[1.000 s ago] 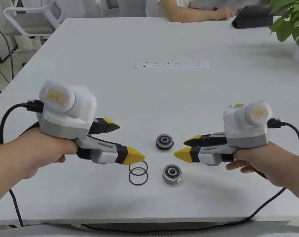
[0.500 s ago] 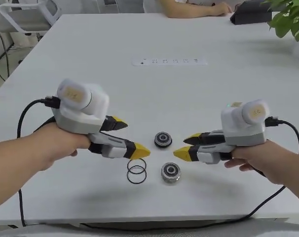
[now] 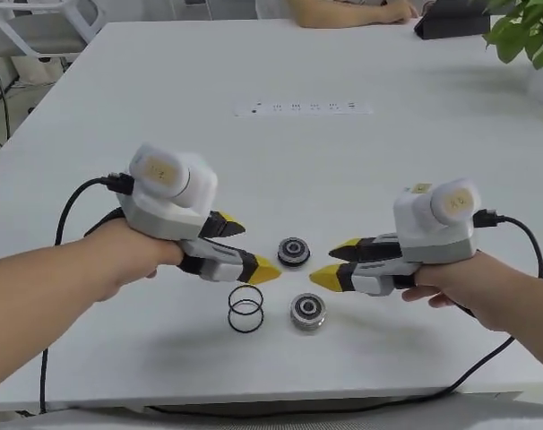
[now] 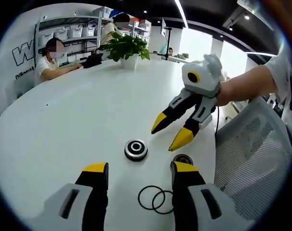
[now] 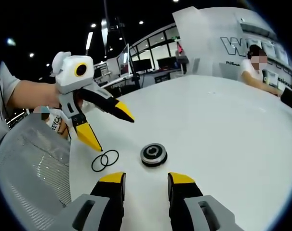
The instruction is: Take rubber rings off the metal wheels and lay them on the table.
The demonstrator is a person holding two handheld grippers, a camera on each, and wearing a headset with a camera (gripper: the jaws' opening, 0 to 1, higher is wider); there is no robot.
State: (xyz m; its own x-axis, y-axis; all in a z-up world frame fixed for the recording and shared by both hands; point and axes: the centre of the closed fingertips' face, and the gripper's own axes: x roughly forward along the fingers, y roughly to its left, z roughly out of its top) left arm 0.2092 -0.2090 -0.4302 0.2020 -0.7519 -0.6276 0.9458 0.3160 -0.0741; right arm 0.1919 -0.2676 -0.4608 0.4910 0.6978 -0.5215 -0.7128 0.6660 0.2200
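White tabletop [image 3: 406, 152] in an open office. A power strip [image 3: 294, 108] lies at far centre, and a potted plant [image 3: 527, 31] stands at the far right corner.

Two metal wheels lie flat toward the near edge: the far wheel [image 3: 294, 251] and the near wheel [image 3: 307, 310], close together but apart. Two black rubber rings [image 3: 245, 309] lie flat on the tabletop just left of the near wheel. They overlap each other and touch neither wheel.

The left gripper [image 3: 254, 249] is held above the tabletop left of the far wheel, jaws spread with nothing between them, tips pointing right. The right gripper [image 3: 332, 262] is opposite, right of the wheels, jaws spread and empty, tips pointing left. The two sets of tips face each other, not touching.

The far wheel's rim looks dark and the near wheel's bright. Whether a ring sits on either, cannot tell.
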